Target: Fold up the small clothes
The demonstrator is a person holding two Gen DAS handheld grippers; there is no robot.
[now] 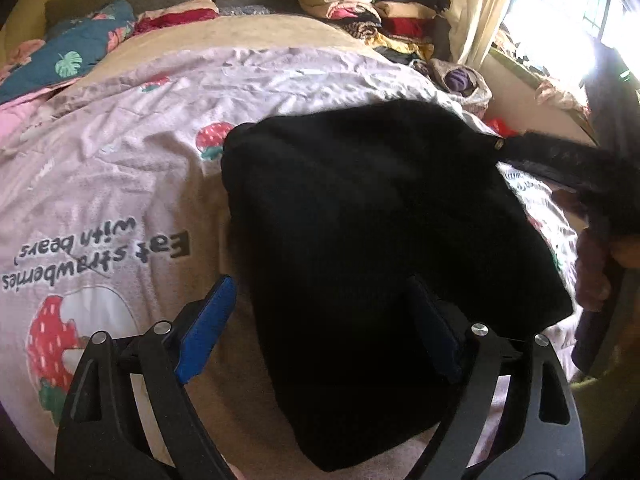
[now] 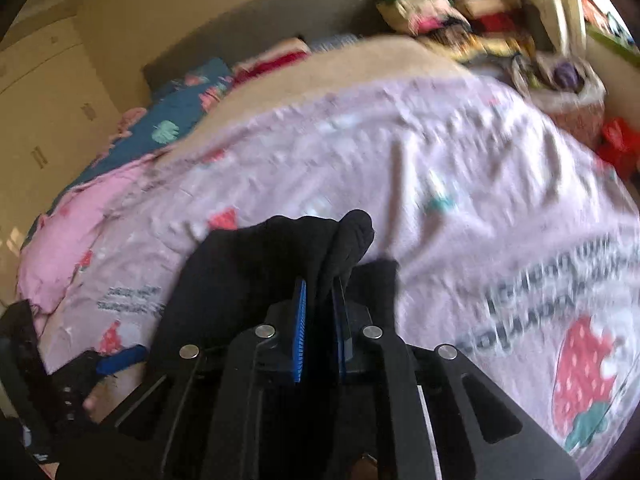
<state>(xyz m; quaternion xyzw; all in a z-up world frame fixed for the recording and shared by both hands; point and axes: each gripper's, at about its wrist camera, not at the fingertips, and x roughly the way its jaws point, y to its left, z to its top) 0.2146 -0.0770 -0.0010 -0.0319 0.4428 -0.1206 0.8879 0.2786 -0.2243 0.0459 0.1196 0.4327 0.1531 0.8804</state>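
While the left gripper hangs with jaws wide over the black garment on the bed, the right gripper has its jaws clamped on a fold of it.

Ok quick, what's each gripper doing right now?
Left gripper: open, holding nothing, over the black garment.
Right gripper: shut on a bunched fold of the black garment.

Home bedroom: bed under strawberry-print blanket, folded clothes pile, curtained window, wardrobe.
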